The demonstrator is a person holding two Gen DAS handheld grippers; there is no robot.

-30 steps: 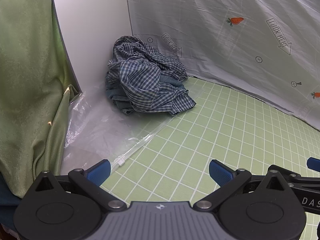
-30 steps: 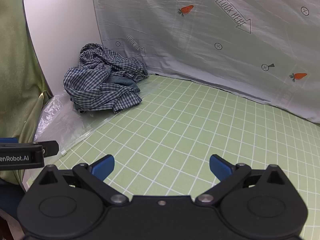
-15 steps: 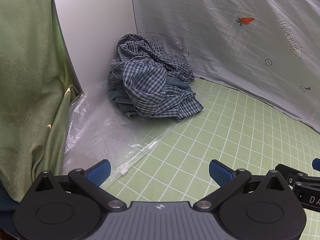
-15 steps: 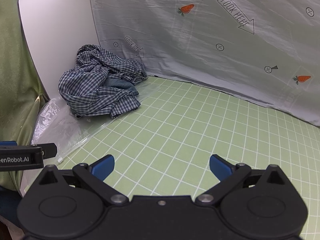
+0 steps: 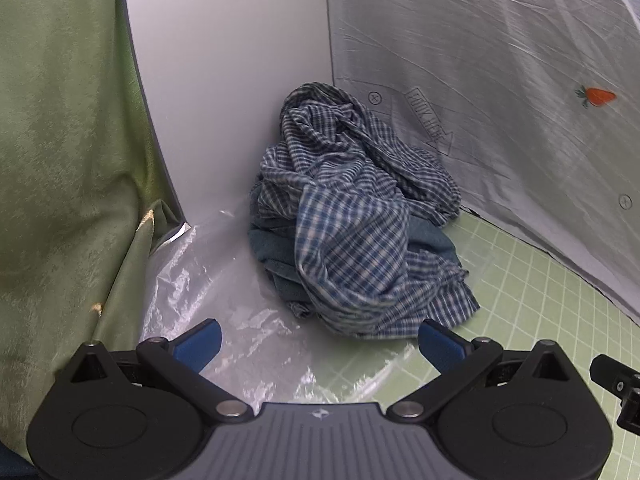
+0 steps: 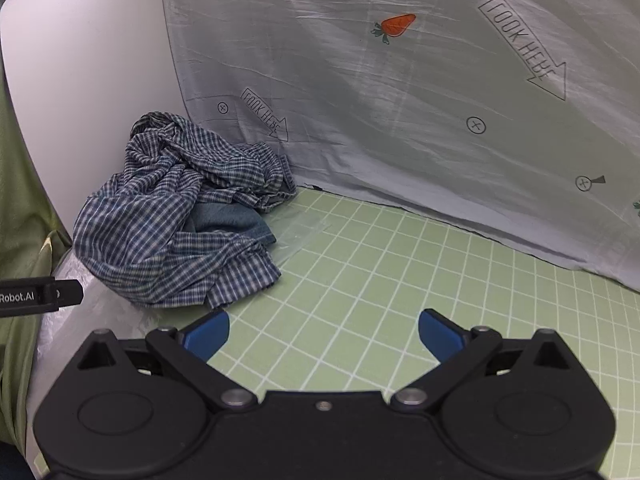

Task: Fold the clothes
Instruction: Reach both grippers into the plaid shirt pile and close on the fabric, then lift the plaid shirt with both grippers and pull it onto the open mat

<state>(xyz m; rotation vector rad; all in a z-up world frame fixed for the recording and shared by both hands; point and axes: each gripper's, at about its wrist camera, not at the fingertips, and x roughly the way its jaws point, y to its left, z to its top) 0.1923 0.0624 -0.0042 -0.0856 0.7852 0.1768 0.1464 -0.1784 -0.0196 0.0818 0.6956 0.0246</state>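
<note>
A crumpled blue-and-white checked shirt (image 5: pixel 352 224) lies heaped in the far left corner, over a plain blue denim garment (image 5: pixel 276 252). The heap also shows in the right wrist view (image 6: pixel 172 220), with the denim (image 6: pixel 232 220) peeking out. My left gripper (image 5: pixel 320 342) is open and empty, close in front of the heap. My right gripper (image 6: pixel 324 330) is open and empty, farther back and to the heap's right, over the mat.
A clear plastic bag (image 5: pixel 224 300) lies under and in front of the heap. A green grid mat (image 6: pixel 400 280) covers the table. A white panel (image 5: pixel 224 80) and a grey printed sheet (image 6: pixel 400 100) form the corner; a green curtain (image 5: pixel 60 140) hangs at left.
Both grippers have moved forward and left toward the heap; the left one is now much closer to it. Both stay open.
</note>
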